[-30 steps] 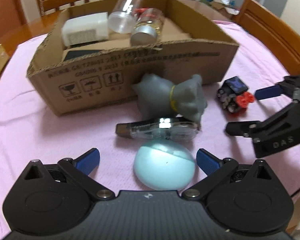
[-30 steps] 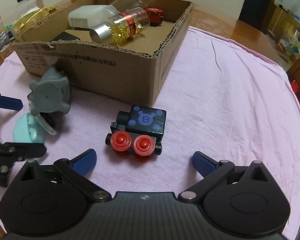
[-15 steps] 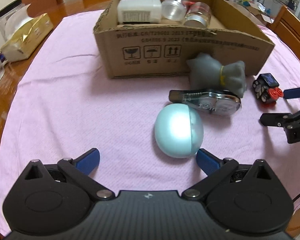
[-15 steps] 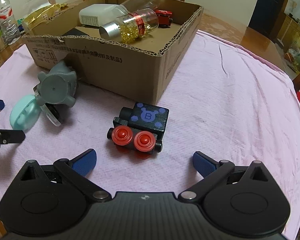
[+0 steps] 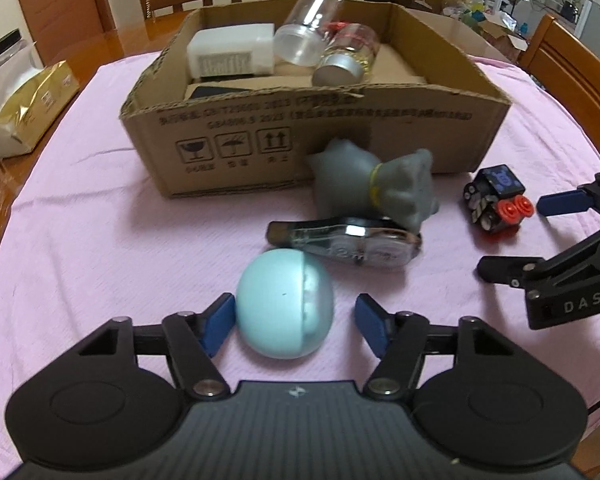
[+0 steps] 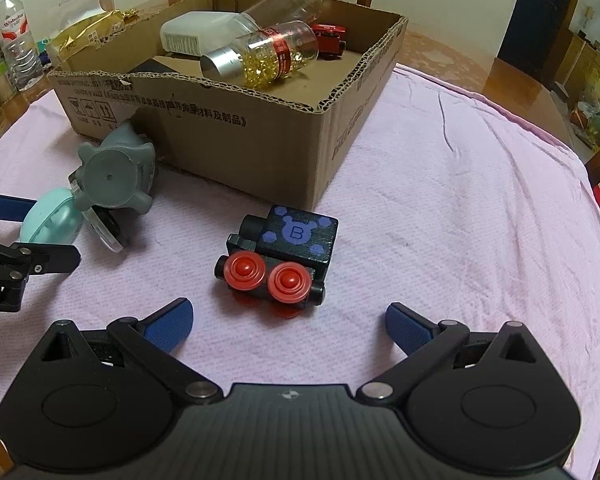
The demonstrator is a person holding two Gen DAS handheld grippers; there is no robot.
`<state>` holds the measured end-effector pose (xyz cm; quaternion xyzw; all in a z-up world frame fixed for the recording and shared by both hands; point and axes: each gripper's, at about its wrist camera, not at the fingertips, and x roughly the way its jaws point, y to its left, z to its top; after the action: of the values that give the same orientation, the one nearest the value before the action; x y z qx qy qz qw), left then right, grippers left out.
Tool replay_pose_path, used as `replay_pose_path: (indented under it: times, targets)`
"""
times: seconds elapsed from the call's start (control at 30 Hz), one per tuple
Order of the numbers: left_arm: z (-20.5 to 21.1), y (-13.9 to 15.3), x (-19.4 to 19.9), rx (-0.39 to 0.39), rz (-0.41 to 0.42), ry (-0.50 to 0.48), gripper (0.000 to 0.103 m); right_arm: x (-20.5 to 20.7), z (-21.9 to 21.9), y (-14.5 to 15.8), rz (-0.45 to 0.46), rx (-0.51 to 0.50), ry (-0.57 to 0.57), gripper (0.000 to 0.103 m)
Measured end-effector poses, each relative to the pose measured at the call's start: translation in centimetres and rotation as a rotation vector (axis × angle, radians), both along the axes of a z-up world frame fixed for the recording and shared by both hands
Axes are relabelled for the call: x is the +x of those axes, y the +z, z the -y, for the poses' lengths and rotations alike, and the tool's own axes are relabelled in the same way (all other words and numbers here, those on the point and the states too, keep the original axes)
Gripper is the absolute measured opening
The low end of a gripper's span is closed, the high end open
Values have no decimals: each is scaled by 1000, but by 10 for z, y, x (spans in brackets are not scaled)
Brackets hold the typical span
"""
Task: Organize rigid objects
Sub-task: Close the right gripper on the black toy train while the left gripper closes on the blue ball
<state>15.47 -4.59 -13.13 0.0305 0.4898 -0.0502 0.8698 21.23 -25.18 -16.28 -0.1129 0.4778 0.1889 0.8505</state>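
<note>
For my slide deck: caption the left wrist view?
Open left hand-held gripper straddles pale blue ball before cardboard box.

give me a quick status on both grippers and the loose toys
Left hand-held gripper open, straddling pale blue plastic egg. Right hand-held gripper open, facing black wooden toy train with red wheels. Neither is grasped; nothing in the way.

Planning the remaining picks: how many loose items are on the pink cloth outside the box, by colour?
Light blue: 1, the egg-shaped shell
Grey: 1, the cat figure
Clear and black: 1, the tape dispenser
Black and red: 1, the toy train block
Total: 4
</note>
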Motion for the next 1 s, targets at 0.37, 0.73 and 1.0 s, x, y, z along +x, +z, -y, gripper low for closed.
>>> replay_pose_path:
  times: [0.37, 0.73, 1.0]
  targets:
    - [-3, -1, 5, -2, 11, -15, 65, 10, -9, 0, -2, 0, -8, 103]
    - [-10, -2, 8, 0, 6, -49, 65, 24, -27, 4, -1, 2, 2, 88]
    - [-11, -2, 10, 0, 3, -90, 61, 28, -28, 9, 5, -1, -29, 73]
